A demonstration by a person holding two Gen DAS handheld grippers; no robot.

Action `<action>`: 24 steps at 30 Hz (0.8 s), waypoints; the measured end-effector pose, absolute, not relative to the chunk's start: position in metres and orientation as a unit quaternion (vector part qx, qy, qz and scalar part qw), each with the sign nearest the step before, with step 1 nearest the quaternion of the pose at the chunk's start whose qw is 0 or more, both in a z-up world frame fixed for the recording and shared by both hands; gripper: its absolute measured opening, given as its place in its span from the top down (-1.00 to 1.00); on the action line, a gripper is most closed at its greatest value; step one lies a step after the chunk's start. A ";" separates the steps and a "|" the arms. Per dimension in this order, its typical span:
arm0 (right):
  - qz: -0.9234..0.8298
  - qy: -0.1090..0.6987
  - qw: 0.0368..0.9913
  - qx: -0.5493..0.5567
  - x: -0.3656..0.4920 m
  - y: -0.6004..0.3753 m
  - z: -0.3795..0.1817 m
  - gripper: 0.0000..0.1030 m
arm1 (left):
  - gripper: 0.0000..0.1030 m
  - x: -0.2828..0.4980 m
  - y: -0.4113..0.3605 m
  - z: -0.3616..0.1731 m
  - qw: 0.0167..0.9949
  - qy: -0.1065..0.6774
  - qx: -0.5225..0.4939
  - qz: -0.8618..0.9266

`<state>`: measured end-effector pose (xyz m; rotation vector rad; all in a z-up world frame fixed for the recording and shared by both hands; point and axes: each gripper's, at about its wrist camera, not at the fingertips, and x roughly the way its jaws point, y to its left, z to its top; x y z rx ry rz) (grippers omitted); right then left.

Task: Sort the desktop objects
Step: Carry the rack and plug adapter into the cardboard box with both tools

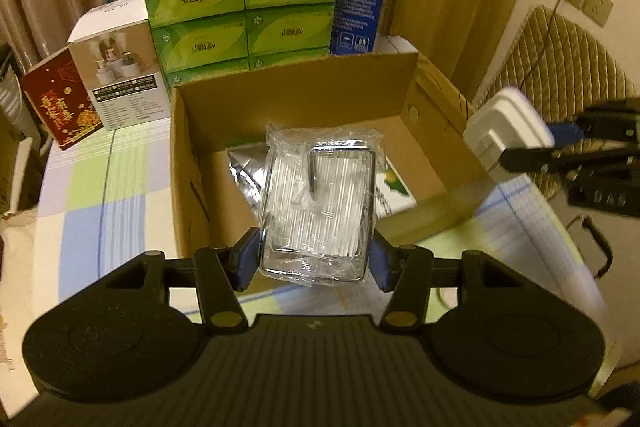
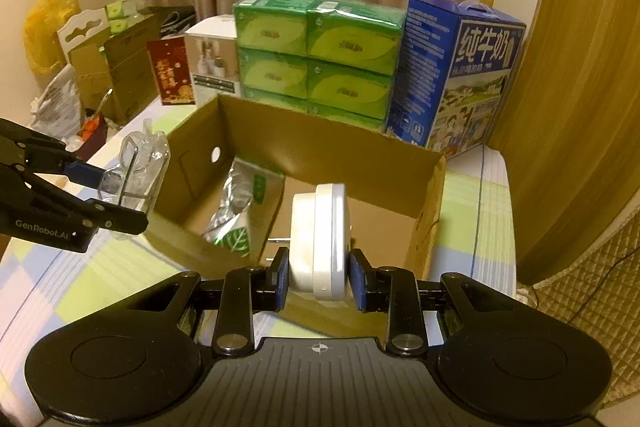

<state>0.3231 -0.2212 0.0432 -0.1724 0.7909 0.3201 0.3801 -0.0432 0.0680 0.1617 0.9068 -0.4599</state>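
My left gripper is shut on a clear ribbed holder with a metal hook, wrapped in plastic, held over the near edge of the open cardboard box. The same wrapped holder hangs by the box's left wall in the right wrist view, held by the left gripper. My right gripper is shut on a white plug-in device with metal prongs, above the box's near wall. From the left wrist view, that white device sits at the box's right side. A silver foil packet lies inside.
Stacked green tissue packs, a blue milk carton, a white product box and a red box stand behind the cardboard box. The tablecloth is checked. A quilted chair is to the right; more cartons and bags lie left.
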 end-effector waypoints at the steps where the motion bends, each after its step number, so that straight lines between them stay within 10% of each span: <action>1: 0.154 0.384 0.907 -0.081 0.329 -0.222 0.042 0.46 | 0.03 0.387 -0.044 0.067 0.871 0.434 0.074 -0.219; 24: 0.118 0.416 0.901 -0.042 0.396 -0.235 -0.002 0.46 | -0.22 0.454 -0.054 0.031 0.876 0.430 0.033 -0.215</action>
